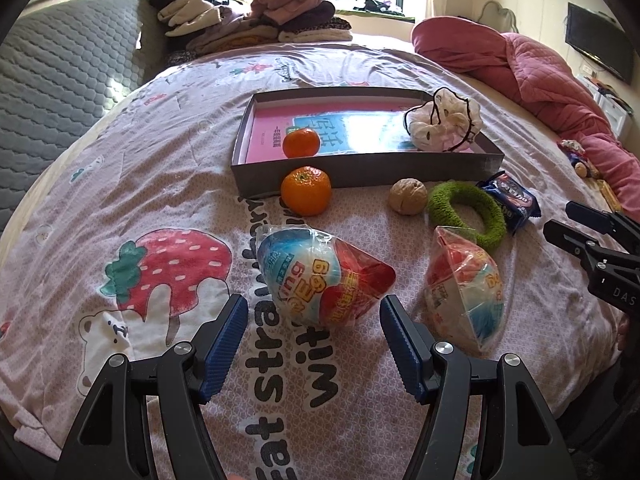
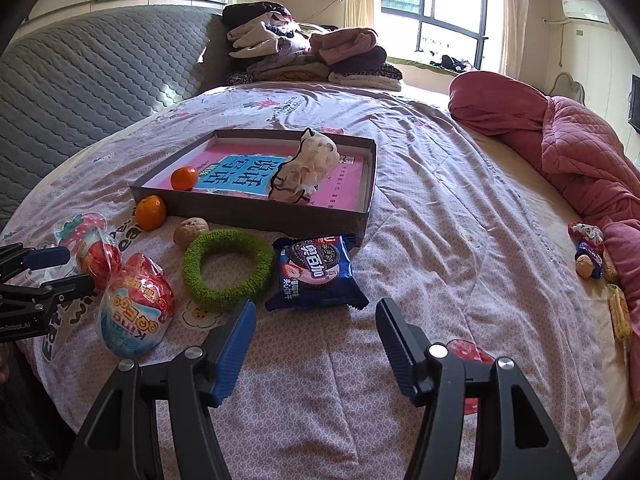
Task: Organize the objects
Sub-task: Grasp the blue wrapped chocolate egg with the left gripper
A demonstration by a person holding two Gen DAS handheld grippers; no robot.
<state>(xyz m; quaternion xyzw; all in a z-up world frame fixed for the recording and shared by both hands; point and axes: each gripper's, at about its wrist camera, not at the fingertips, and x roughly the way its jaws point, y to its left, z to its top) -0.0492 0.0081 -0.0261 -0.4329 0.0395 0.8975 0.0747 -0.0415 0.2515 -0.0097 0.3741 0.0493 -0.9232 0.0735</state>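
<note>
A grey box tray point(image 1: 360, 170) point(image 2: 256, 214) on the bed holds a pink book, one orange point(image 1: 301, 143) point(image 2: 184, 178) and a white scrunchie point(image 1: 442, 120) point(image 2: 306, 170). In front of it lie a second orange point(image 1: 306, 191) point(image 2: 151, 212), a walnut point(image 1: 407, 195) point(image 2: 191, 230), a green scrunchie point(image 1: 466, 213) point(image 2: 227, 269), a blue cookie pack point(image 1: 510, 201) point(image 2: 316, 274) and two wrapped toy eggs point(image 1: 320, 278) point(image 1: 466, 288) point(image 2: 136, 308). My left gripper point(image 1: 313, 316) is open, just short of the nearer egg. My right gripper point(image 2: 316, 318) is open, just short of the cookie pack.
Folded clothes point(image 1: 248, 12) are stacked at the bed's far end. A pink quilt point(image 2: 560, 152) lies along the right side, with small snacks point(image 2: 588, 254) beside it. A grey padded headboard point(image 1: 60, 80) stands on the left.
</note>
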